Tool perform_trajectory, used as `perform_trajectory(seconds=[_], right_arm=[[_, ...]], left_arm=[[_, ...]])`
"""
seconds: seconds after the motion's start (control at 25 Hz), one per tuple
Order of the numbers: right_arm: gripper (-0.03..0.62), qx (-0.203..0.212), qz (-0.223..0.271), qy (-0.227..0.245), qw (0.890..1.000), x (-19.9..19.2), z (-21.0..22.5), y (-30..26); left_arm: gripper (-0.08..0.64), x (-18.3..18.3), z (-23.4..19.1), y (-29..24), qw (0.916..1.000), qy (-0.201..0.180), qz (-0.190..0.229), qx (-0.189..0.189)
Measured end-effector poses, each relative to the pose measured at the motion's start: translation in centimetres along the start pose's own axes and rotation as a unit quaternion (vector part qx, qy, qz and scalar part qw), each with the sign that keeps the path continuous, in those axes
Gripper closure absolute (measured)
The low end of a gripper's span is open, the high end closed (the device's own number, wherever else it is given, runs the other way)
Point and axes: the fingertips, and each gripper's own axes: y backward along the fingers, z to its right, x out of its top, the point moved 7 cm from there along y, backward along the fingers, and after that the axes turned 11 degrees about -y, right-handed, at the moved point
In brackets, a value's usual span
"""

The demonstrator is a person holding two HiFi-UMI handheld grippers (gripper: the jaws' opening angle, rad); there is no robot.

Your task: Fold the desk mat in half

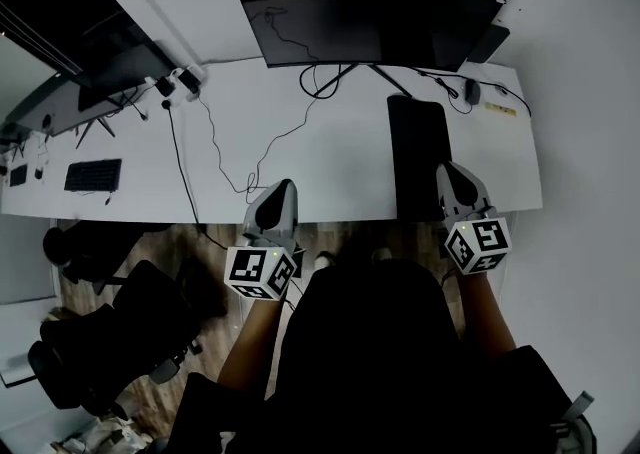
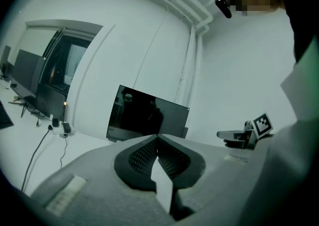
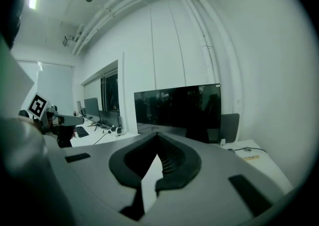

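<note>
Desk mat (image 1: 418, 147), probably thin, limp and light, best pinched at its near corners; left gripper (image 1: 284, 186) and right gripper (image 1: 446, 170) both closed, empty.

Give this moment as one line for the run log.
left gripper: shut, empty | right gripper: shut, empty | desk mat: lies on desk, not gripped

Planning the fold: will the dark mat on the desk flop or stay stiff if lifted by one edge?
Probably floppy: the mat lies thin and flat on the desk. Likely light for its size. Its near end reaches the desk's edge, so a push might slide it off.
</note>
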Motion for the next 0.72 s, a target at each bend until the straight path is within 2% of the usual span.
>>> perform_trajectory(seconds=[0.12, 0.48, 0.72], right_arm=[[0.594, -0.014, 0.009, 0.015, 1.000, 0.1, -0.5, 0.5], [0.594, -0.030, 0.024, 0.007, 0.999, -1.1, -2.2, 0.9], [0.594, -0.038, 0.028, 0.025, 0.999, -1.1, -3.1, 1.3]], left_arm=[[0.538, 0.4, -1.3, 0.0, 0.9999, -0.016, -0.003, 0.000], [0.538, 0.3, -1.7, -0.3, 0.9995, 0.002, 0.015, -0.027], [0.538, 0.4, -1.1, 0.0, 0.9987, 0.002, 0.020, -0.046]])
